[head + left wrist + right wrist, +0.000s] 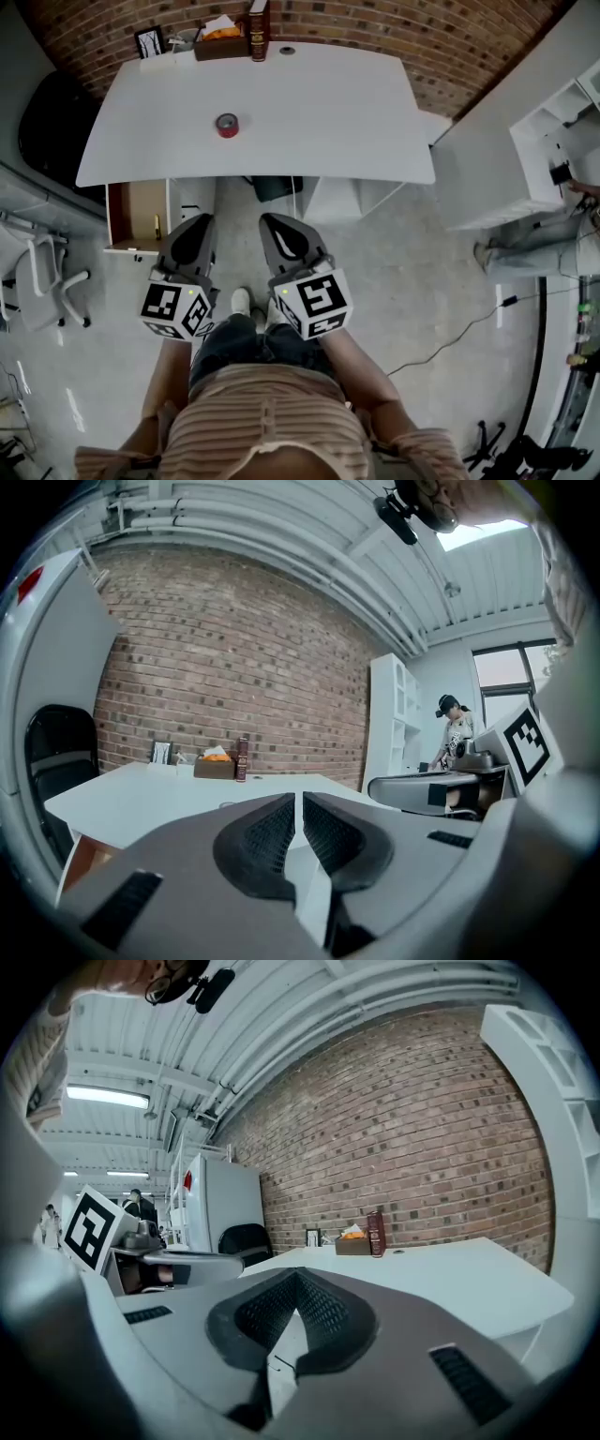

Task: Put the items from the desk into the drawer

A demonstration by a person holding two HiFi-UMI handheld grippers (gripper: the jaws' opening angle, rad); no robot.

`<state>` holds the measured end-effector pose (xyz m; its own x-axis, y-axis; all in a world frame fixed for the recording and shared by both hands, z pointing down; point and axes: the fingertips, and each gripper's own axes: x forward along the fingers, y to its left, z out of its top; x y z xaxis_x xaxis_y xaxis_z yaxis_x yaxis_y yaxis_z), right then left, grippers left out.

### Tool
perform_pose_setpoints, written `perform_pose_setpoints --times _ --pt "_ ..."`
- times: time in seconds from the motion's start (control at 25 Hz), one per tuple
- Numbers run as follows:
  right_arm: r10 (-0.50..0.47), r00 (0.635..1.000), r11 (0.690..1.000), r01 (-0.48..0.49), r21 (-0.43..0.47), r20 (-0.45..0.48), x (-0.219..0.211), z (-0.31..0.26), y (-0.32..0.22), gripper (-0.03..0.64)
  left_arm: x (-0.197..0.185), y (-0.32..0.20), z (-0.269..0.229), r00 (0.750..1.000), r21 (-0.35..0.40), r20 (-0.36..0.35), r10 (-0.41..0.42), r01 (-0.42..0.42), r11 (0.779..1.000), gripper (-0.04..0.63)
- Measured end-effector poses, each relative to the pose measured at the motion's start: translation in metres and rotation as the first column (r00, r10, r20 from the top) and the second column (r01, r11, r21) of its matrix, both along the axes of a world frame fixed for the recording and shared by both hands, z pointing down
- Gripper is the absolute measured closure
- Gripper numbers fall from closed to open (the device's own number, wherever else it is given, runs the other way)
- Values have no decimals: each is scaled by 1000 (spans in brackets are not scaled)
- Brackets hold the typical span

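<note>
A red roll of tape lies alone on the middle of the white desk. Along the desk's far edge stand a small picture frame, a brown box with orange and white contents, and a dark red book; the box and the book show in the gripper views. Under the desk's left end a drawer with a wooden inside stands pulled out. My left gripper and right gripper are held side by side short of the desk's near edge, both shut and empty.
A black chair stands left of the desk. A white shelf unit is at the right with a person beside it. A cable runs over the floor at the right. A white chair base sits at the left.
</note>
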<state>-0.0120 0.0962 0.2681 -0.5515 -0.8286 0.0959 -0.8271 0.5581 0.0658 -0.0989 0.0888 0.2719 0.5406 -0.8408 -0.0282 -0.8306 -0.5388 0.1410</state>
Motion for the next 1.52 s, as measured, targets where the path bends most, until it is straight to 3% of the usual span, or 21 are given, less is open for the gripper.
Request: perform_pose_setpoints --times 0.16,0.4,0.88,1.52 --pt "5 1000 1000 -5 -19 29 11 1 -2 600 4 -5 3 1000 -31 -23 -17 16 999 563" --pt "31 999 999 -32 -25 -25 21 7 -13 600 6 -26 5 999 -58 14 -31 32 998 560" --pt "28 999 999 -29 -45 -39 32 4 -39 600 20 -66 5 997 -88 68 -31 37 995 553" --pt "70 995 991 -77 -112 -69 25 14 -133 600 3 -170 38 993 -169 110 -49 67 983 502"
